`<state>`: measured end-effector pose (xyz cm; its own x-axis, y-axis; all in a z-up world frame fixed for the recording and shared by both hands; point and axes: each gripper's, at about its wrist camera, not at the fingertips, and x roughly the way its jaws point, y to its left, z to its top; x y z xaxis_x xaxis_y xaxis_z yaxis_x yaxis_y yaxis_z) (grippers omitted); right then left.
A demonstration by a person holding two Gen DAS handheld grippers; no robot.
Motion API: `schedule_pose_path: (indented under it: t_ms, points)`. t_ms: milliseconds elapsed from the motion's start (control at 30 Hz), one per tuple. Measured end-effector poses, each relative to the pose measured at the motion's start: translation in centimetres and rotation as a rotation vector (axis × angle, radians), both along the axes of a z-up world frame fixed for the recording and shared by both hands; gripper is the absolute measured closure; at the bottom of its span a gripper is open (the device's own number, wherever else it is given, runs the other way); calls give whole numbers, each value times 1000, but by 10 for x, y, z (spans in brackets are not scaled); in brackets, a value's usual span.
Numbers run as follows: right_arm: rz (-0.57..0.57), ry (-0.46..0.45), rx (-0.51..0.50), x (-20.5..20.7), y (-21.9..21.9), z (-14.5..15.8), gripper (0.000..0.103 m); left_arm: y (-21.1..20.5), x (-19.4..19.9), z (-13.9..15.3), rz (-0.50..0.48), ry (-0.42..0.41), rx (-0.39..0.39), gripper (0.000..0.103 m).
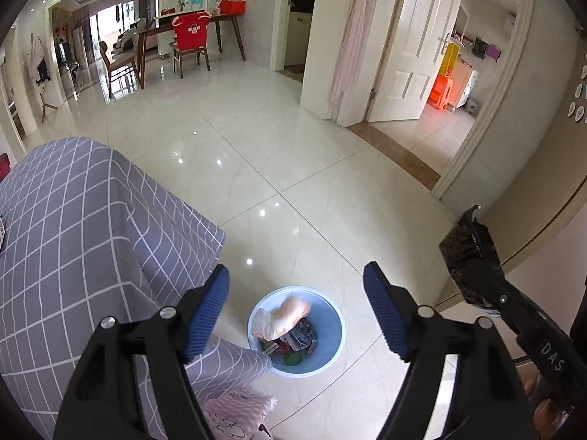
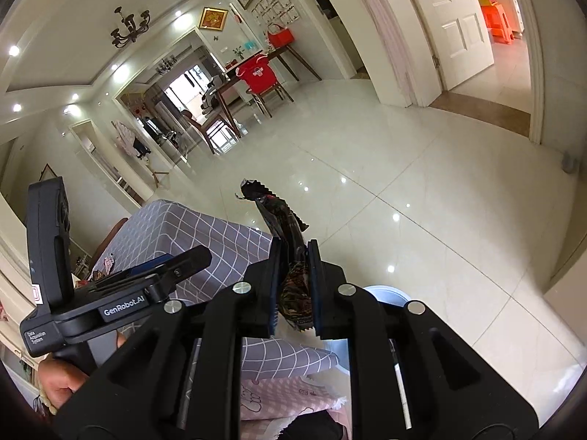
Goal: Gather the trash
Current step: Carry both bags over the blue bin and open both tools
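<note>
A light blue trash bin (image 1: 332,344) stands on the tiled floor beside the table, holding several wrappers and a crumpled orange-white bag (image 1: 284,317). My left gripper (image 1: 297,311) is open and empty, high above the bin. My right gripper (image 2: 295,278) is shut on a dark snack wrapper (image 2: 284,220), which sticks up between the fingers. The same wrapper (image 1: 467,253) and right gripper show at the right of the left wrist view, right of the bin. The bin rim (image 2: 389,291) peeks out behind the right gripper.
A table with a grey checked cloth (image 1: 80,242) fills the left, with a pink cloth (image 1: 234,414) below it. Glossy tile floor (image 1: 286,154) stretches ahead. A dining table and chairs (image 1: 190,42) stand far back. An open white door (image 1: 407,51) is at the right.
</note>
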<state>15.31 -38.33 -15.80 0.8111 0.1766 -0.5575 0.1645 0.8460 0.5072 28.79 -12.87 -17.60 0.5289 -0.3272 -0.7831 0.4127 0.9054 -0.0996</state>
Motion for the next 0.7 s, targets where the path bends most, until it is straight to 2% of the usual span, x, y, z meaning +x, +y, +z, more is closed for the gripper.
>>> schedule_pose_path:
  t_ms: [133, 600, 700]
  points:
    - [12, 11, 5, 7, 0, -2, 89, -5, -2, -3, 5, -1, 4, 29]
    - [29, 7, 12, 17, 3, -7, 89, 19, -3, 6, 26, -7, -1, 29]
    - [17, -10, 21, 20, 2, -5, 86, 20, -5, 10, 33, -12, -5, 29]
